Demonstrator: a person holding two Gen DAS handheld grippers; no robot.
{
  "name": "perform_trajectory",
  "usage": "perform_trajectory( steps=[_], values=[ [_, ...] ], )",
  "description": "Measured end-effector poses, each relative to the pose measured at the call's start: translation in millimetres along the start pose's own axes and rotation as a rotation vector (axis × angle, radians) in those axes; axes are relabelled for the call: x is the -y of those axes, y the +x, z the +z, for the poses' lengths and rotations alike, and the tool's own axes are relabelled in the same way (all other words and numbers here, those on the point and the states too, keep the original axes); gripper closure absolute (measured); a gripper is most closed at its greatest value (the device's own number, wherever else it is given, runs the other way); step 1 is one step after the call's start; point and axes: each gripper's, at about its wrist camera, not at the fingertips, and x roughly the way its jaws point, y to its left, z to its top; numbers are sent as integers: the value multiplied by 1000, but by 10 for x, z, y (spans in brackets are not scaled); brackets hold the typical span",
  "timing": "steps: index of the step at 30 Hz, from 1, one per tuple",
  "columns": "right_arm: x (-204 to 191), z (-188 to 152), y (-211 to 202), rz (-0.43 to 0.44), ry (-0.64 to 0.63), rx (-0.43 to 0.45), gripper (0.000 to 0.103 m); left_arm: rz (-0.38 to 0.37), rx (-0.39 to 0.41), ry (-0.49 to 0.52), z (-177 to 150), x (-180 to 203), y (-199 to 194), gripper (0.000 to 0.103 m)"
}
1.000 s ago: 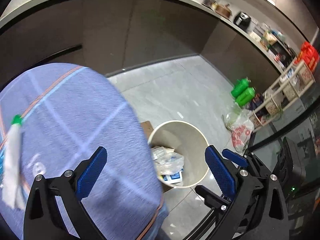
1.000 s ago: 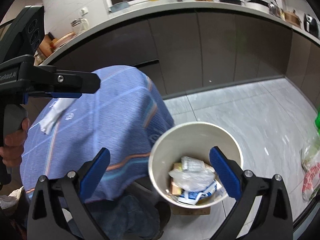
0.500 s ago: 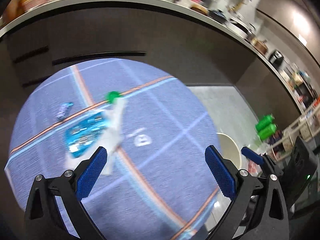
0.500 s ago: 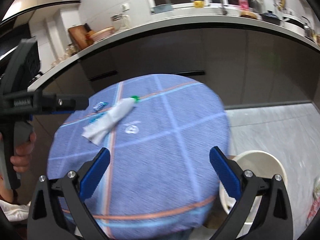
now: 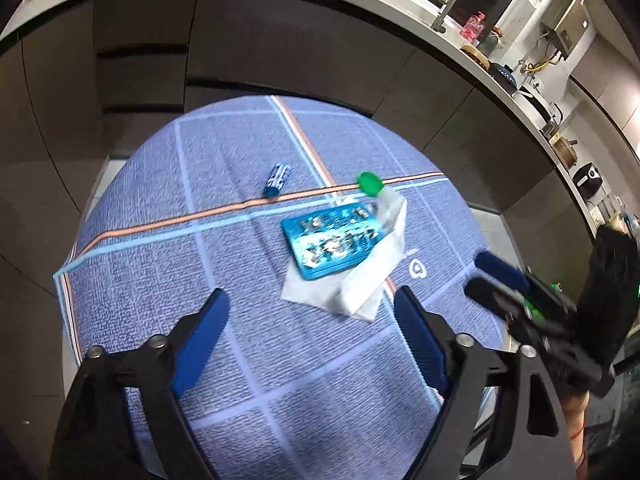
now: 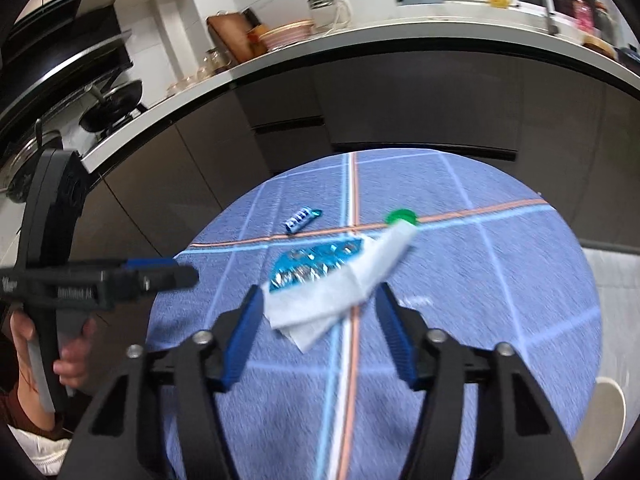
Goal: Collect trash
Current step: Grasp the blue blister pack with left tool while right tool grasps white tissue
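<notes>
On the round table under a blue checked cloth [image 5: 160, 264] lie a flattened white tube [image 5: 372, 276] with a green cap [image 5: 369, 183], a blue foil blister pack [image 5: 332, 240] partly under it, and a small blue wrapper [image 5: 277, 179]. My left gripper [image 5: 311, 295] hovers short of the tube's near end, its jaws closing with nothing pressed between them. My right gripper [image 6: 319, 291] hovers over the white tube [image 6: 340, 292], which lies between its closing jaws in that view, pads apart from it. The blister pack [image 6: 312, 264] and small wrapper [image 6: 302, 219] lie beyond.
A dark kitchen cabinet run [image 5: 280, 40] with a cluttered counter curves behind the table. A cream bin's rim [image 6: 608, 404] shows on the floor at the table's right. Each gripper appears in the other's view: right gripper [image 5: 496, 276], left gripper [image 6: 172, 272] in a hand.
Both views have swung from the bin on the floor to the tabletop, bringing the tube, blister pack and small wrapper into sight. Both pairs of jaws stand narrower than before.
</notes>
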Motion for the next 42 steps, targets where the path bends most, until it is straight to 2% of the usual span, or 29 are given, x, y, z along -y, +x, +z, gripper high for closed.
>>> perform_trajectory(
  steps=[3,9,16,17,18,19,20,25,32,34,36,39,42],
  values=[
    [-48,151,262,-35,-19,-30,50,-16,-20,0,-29,-46,52,35],
    [26,217,651,-132,2,-87,49,-26,-48,-17,-34,-203,173,37],
    [242,48,883,-166,56,-156,49,-54,-70,21,60,-217,330,37],
    [255,23,896,-156,62,-164,55,-56,-75,26,71,-216,364,37],
    [269,9,903,-142,66,-171,82,-58,-81,29,86,-206,390,37],
    [273,-8,889,-130,66,-177,96,-59,-89,31,99,-196,417,37],
    [267,-16,860,-128,66,-172,98,-60,-92,32,97,-181,428,37],
    [179,32,488,-89,54,-86,99,-55,-91,53,142,-111,463,36],
    [19,215,-129,-84,11,56,99,-57,-86,86,258,86,528,34],
    [19,254,-262,-98,0,80,99,-60,-80,104,287,169,551,26],
    [29,269,-380,-121,-8,96,99,-51,-67,126,291,222,582,17],
    [109,219,-481,-147,7,100,99,-43,-73,161,298,285,692,16],
    [196,122,-503,-160,34,87,99,-89,-78,234,359,378,818,15]
  ],
)
